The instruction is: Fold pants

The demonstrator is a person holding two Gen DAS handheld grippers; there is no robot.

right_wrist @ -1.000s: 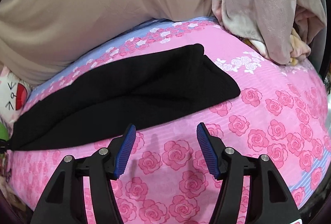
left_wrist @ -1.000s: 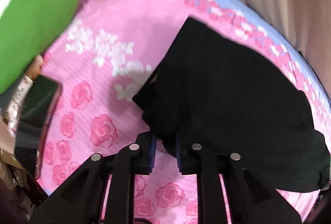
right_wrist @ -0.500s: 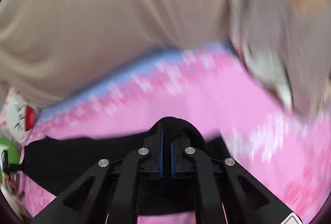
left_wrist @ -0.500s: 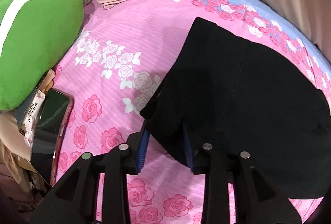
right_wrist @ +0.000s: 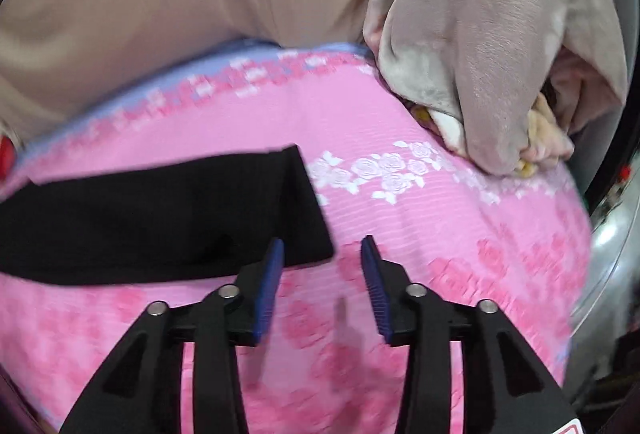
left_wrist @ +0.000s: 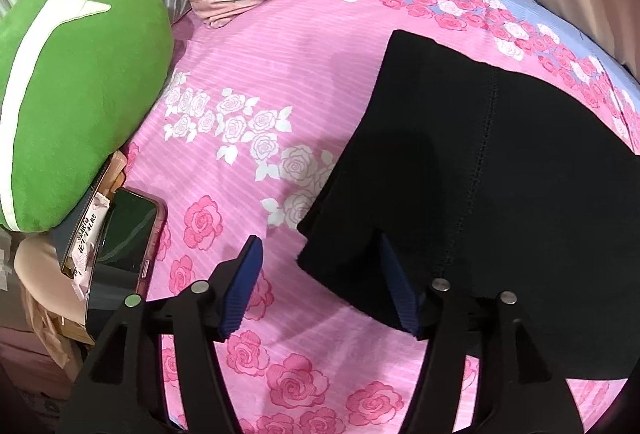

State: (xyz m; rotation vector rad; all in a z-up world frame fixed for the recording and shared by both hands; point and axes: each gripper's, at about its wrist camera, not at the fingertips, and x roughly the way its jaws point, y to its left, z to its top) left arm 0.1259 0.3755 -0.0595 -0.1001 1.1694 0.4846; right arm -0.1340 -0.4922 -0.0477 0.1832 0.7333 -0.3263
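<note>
The black pants [left_wrist: 480,193] lie folded on the bed [left_wrist: 280,73], which has a pink sheet with roses. In the left wrist view they fill the area from 12 to 4 o'clock.

The left gripper [left_wrist: 320,274] has its fingers [left_wrist: 244,278] spread wide and holds nothing. The near corner of the pants lies between the two blue pads; the right pad is over the black cloth (I cannot tell if it touches it), and the left pad is over the bare sheet.

The right gripper [right_wrist: 320,274] is also released, with its fingers [right_wrist: 268,282] moderately apart and nothing between them. Its left pad stands just beside the end of the pants [right_wrist: 160,218], at 9 o'clock from the gap.

A green cushion [left_wrist: 72,93] is at 9 o'clock, a phone [left_wrist: 124,238] at 8 o'clock.
</note>
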